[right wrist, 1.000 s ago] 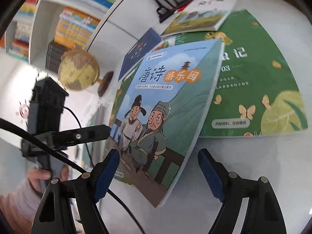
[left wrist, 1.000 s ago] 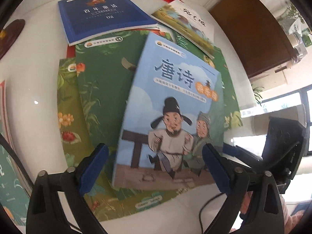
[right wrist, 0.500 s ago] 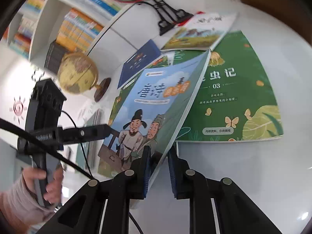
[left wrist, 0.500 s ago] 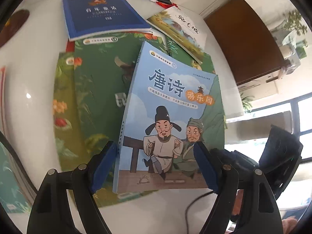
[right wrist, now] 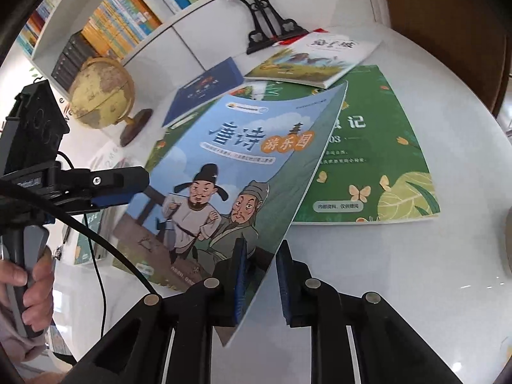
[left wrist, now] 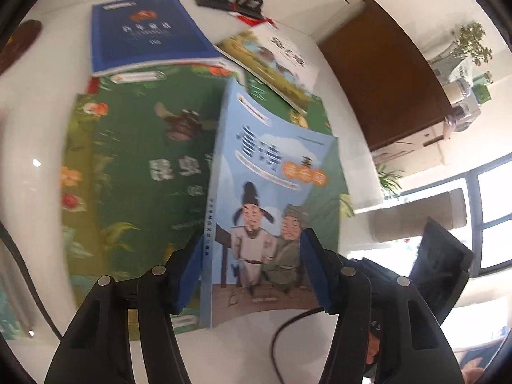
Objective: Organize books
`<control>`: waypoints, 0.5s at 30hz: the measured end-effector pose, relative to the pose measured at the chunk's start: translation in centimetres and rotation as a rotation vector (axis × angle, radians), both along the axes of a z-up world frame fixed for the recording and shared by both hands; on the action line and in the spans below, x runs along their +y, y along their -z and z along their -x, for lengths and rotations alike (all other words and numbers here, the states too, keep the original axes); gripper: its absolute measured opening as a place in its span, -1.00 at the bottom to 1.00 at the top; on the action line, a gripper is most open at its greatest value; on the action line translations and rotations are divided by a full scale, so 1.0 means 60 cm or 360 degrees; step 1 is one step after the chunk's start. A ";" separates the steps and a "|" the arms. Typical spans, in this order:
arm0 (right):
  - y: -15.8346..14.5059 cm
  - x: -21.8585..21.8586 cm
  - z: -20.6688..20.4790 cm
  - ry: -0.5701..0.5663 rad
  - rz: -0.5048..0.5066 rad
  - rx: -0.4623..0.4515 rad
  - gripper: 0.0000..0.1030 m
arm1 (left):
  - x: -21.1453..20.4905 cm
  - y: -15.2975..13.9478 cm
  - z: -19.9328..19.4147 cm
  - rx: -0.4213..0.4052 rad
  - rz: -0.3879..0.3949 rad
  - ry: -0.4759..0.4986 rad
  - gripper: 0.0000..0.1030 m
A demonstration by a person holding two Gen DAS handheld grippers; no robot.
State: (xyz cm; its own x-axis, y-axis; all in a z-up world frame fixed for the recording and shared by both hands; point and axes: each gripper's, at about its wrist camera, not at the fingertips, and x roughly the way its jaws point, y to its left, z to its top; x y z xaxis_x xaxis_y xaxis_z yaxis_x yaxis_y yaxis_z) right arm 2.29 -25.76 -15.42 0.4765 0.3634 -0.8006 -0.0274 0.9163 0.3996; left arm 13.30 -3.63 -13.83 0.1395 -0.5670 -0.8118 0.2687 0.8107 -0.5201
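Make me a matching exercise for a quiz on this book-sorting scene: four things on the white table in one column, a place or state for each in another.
Things:
1. light blue paperback with two cartoon men
2. dark blue paperback
3. large green paperback with butterflies
4. yellow desk globe on a wooden stand

Places or states:
A. lying flat, partly under the tilted book
B. standing by the bookshelf
C. one edge lifted, pinched in the right hand-held gripper
D. lying flat, nearest the globe

Pairs: 1-C, 2-D, 3-A, 4-B
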 end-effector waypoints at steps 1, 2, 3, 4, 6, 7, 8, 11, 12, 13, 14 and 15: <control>0.003 -0.004 0.000 0.0010 -0.0015 0.0007 -0.65 | -0.005 0.003 0.000 -0.0005 -0.0028 0.0014 0.05; 0.005 -0.008 0.002 0.0023 -0.0032 0.0014 -0.65 | -0.010 0.005 0.000 -0.0015 -0.0062 0.0023 0.03; 0.006 -0.009 0.005 0.0032 -0.0038 0.0019 -0.65 | -0.013 0.007 0.000 -0.0018 -0.0088 0.0025 -0.06; 0.007 -0.010 0.006 0.0042 -0.0039 0.0023 -0.65 | -0.014 0.008 0.000 -0.0027 -0.0117 0.0014 -0.30; 0.007 -0.014 0.008 0.0058 -0.0034 0.0024 -0.64 | -0.018 0.010 -0.001 -0.0073 -0.0241 0.0012 -0.53; 0.007 -0.014 0.010 0.0063 -0.0035 0.0026 -0.64 | -0.021 0.011 0.000 -0.0080 -0.0276 0.0023 -0.53; 0.007 -0.015 0.010 0.0070 -0.0045 0.0026 -0.64 | -0.023 0.012 0.000 -0.0081 -0.0293 0.0031 -0.53; -0.001 -0.007 0.012 0.0060 0.0005 -0.0007 -0.64 | -0.026 0.007 0.005 -0.0098 -0.0304 0.0047 -0.53; -0.004 -0.006 0.012 0.0051 0.0021 -0.0020 -0.64 | -0.029 0.005 0.007 -0.0113 -0.0324 0.0061 -0.53; -0.010 -0.002 0.011 0.0039 0.0041 -0.0035 -0.64 | -0.032 0.004 0.009 -0.0123 -0.0350 0.0074 -0.53; -0.014 0.000 0.012 0.0033 0.0051 -0.0045 -0.64 | -0.035 0.003 0.009 -0.0129 -0.0388 0.0087 -0.53; -0.019 0.004 0.011 0.0021 0.0070 -0.0060 -0.64 | -0.036 0.003 0.010 -0.0130 -0.0402 0.0088 -0.53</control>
State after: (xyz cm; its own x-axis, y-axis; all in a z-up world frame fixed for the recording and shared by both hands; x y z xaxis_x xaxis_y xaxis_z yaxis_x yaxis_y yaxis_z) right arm 1.61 -25.53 -14.28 0.5112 0.3218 -0.7969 -0.0297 0.9333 0.3578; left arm 12.69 -5.78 -14.01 0.1848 -0.3565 -0.9158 0.3491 0.8949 -0.2779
